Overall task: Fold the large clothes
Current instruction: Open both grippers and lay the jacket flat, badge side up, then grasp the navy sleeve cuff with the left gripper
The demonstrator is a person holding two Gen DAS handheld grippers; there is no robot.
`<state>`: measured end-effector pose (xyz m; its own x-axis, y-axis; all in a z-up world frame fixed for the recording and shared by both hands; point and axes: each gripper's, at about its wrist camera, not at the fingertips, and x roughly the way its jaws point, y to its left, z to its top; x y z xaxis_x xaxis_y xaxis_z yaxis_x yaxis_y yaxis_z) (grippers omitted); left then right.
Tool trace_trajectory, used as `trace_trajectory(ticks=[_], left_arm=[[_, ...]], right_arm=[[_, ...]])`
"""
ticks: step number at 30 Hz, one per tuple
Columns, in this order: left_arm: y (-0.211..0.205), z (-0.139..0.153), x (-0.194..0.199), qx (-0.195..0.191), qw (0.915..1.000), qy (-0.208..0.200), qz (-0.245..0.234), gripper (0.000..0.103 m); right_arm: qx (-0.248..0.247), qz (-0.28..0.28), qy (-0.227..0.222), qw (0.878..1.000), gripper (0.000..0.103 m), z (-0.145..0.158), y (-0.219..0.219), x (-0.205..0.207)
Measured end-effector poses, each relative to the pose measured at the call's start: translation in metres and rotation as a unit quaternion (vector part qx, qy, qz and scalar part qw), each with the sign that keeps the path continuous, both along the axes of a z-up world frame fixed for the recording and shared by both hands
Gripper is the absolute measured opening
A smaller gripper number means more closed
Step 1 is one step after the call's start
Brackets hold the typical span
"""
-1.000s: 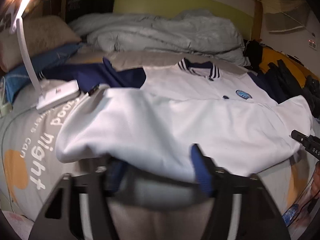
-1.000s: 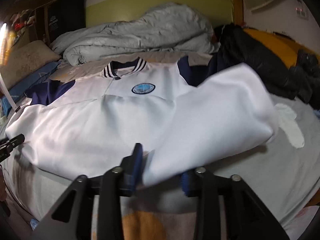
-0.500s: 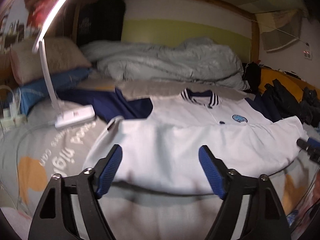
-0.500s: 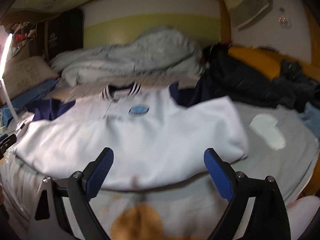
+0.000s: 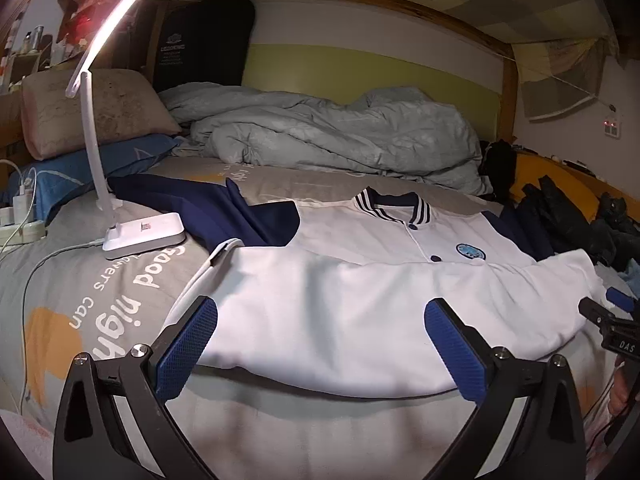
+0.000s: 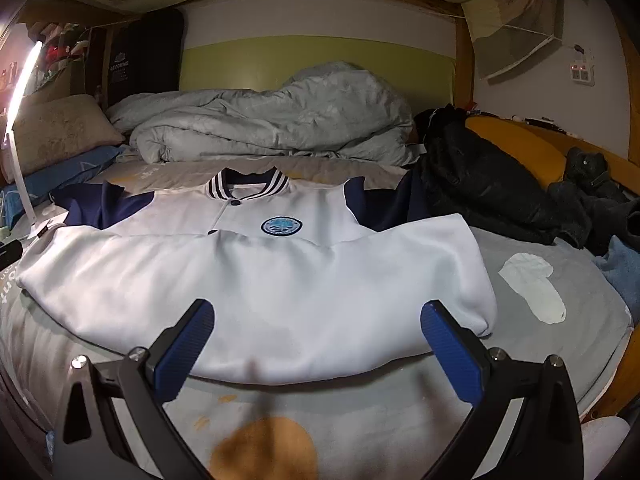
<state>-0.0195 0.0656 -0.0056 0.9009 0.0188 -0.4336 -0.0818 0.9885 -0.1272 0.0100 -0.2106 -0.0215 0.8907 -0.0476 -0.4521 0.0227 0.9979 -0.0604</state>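
Both hems are released: the left gripper [image 5: 320, 344] and right gripper [image 6: 316, 344] now hover with jaws apart, empty; the jacket [image 6: 256, 280] lies folded bottom-up on the bed [image 6: 400, 392]. The sleeves likely come next.

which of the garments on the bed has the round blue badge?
The white jacket with navy sleeves and striped collar, spread flat in the middle. Its badge sits on the chest. The black coat heaped to its right shows none.
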Motion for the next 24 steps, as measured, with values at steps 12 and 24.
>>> trace_trajectory(ticks=[12, 24], left_arm=[[0.018, 0.014, 0.013, 0.000, 0.9995, 0.022, 0.024, 0.101], [0.145, 0.032, 0.111, -0.152, 0.9802, 0.114, 0.056, 0.049]], right_arm=[[-0.005, 0.019, -0.001, 1.000, 0.103, 0.001, 0.005, -0.002], [0.010, 0.077, 0.041, 0.996, 0.101, 0.020, 0.017, 0.038]])
